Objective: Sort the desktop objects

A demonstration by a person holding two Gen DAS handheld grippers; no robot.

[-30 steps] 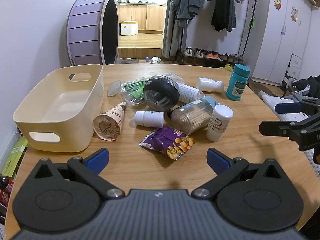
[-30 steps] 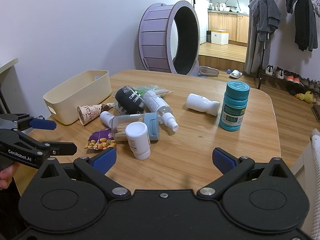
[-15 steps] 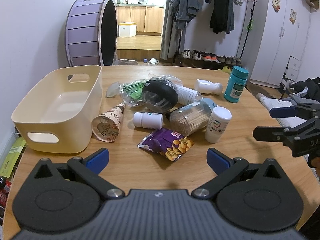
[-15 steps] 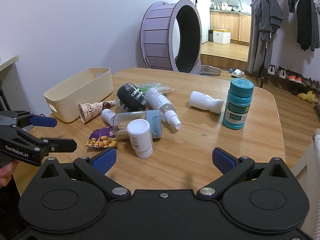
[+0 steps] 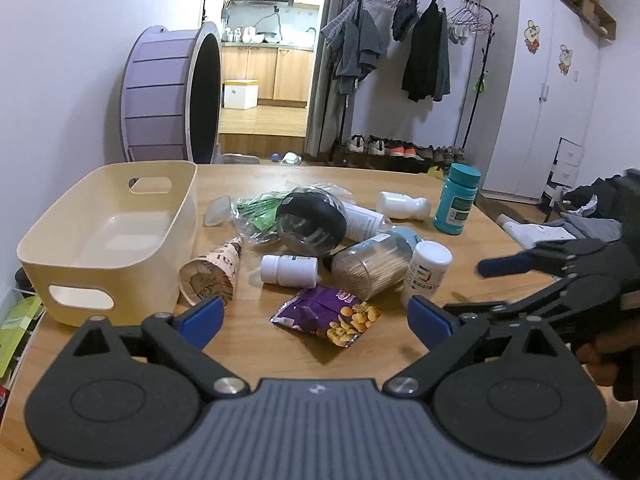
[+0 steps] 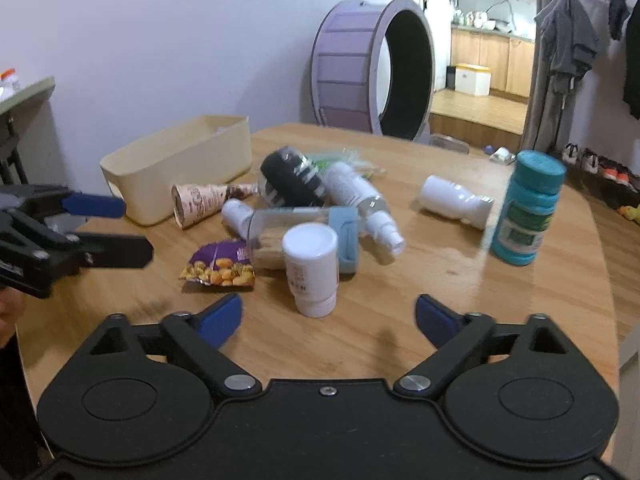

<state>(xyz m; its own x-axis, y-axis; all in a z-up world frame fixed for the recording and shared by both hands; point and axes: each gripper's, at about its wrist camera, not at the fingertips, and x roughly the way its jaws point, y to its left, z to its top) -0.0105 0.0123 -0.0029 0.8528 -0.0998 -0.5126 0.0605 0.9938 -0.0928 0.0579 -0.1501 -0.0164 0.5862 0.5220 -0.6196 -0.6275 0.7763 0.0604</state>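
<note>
A pile of small items lies mid-table: a purple snack packet [image 5: 326,314] [image 6: 220,266], an upright white bottle [image 5: 428,268] [image 6: 312,272], a toothpick jar [image 5: 372,264] on its side, a small white bottle [image 5: 288,270], a paper cone [image 5: 212,276] and a black round jar [image 5: 310,224]. A teal bottle [image 5: 456,200] [image 6: 528,208] stands apart. The cream bin [image 5: 120,280] [image 6: 192,164] is empty. My left gripper [image 5: 316,318] [image 6: 120,228] is open just short of the snack packet. My right gripper [image 6: 328,320] [image 5: 476,286] is open, facing the upright white bottle.
A white bottle [image 5: 402,205] lies near the teal one, and a spray bottle [image 6: 360,200] and green packets [image 5: 260,208] sit in the pile. The round wooden table's edge [image 6: 600,272] is close on the right. A purple wheel [image 5: 172,96] stands behind the table.
My right gripper has moved in over the table toward the upright white bottle. My left gripper has edged forward toward the snack packet. Both stay open and no object has moved.
</note>
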